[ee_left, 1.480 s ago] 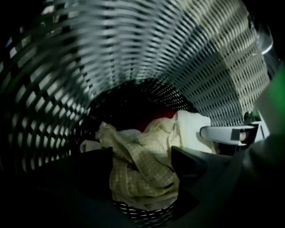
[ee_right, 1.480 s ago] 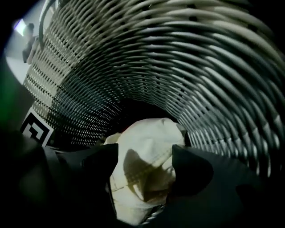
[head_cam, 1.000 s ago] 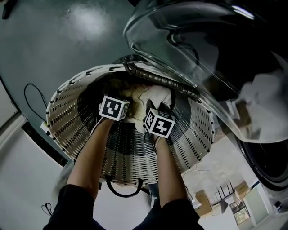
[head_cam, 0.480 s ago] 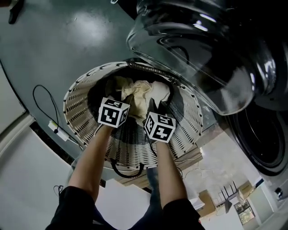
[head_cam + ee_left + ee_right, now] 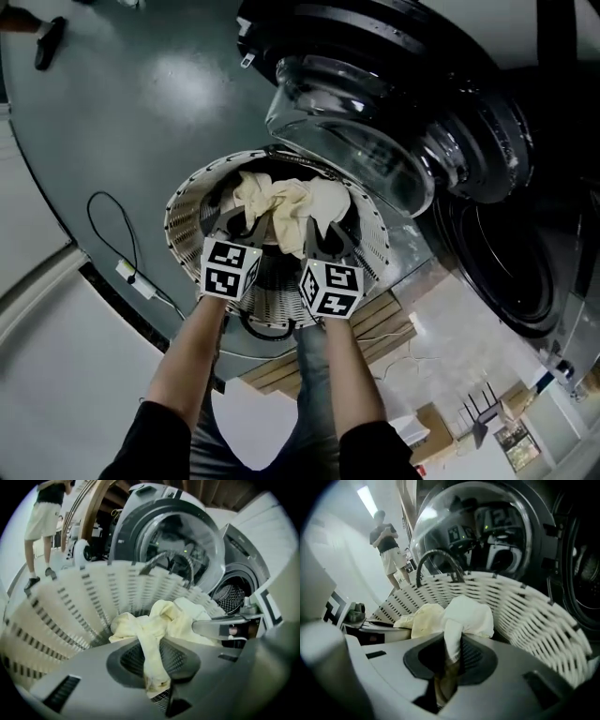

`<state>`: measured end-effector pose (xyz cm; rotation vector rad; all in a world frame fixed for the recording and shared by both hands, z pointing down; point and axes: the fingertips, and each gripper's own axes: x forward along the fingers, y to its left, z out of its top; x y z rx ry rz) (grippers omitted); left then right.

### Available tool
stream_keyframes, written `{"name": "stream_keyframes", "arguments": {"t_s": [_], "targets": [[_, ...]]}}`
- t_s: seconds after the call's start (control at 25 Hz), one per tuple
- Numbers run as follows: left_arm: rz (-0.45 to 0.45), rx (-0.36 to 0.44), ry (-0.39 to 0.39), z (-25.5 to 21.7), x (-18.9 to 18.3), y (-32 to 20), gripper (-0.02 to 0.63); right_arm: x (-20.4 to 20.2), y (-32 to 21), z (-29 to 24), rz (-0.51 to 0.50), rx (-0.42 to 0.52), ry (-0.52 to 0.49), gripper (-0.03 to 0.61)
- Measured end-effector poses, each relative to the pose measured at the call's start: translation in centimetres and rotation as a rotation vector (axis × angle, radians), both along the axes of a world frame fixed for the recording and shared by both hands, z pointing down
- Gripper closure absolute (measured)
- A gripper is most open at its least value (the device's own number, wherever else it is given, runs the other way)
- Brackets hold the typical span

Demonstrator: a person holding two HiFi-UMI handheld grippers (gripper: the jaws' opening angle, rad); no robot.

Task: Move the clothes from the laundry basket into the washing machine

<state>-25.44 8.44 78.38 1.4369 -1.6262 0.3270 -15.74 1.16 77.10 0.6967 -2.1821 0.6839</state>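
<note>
A crumpled pale-yellow cloth (image 5: 151,626) is pinched in the left gripper (image 5: 157,670), and a soft white cloth (image 5: 469,613) is clamped in the right gripper (image 5: 449,663). Both sets of jaws have just been closing on the fabric. The cloths are held bunched over the round, slotted white woven laundry basket (image 5: 186,208). The basket is set on a glossy grey-green floor (image 5: 141,94) beside the dark washing machine (image 5: 511,253), whose domed glass door (image 5: 347,122) is swung open.

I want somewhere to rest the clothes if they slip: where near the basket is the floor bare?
The grey floor beyond the basket, left of the open washer door, is bare as far as the cable. The door crowds the basket's far right rim; boxes and wires crowd the near right.
</note>
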Motion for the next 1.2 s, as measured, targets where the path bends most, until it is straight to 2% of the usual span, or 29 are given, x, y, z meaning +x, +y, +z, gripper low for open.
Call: {"name": "stream_keyframes", "arguments": {"t_s": [0.44, 0.64, 0.96, 1.2], "targets": [[0.070, 0.131, -0.088, -12.5, 1.2, 1.1, 0.538, 1.3, 1.4, -12.3, 0.002, 0.079, -0.115, 0.512], [0.081, 0.185, -0.149, -19.5, 0.3, 0.9, 0.538, 0.9, 1.8, -18.9, 0.040, 0.124, -0.168, 0.512], [0.047, 0.250, -0.210, -30.2, -1.7, 0.9, 0.538, -1.3, 1.4, -29.8, 0.008, 0.196, -0.257, 0.512], [0.068, 0.341, -0.321, -39.1, -3.4, -1.1, 0.538, -3.0, -0.5, -38.0, -0.002, 0.264, -0.348, 0.512]]}}
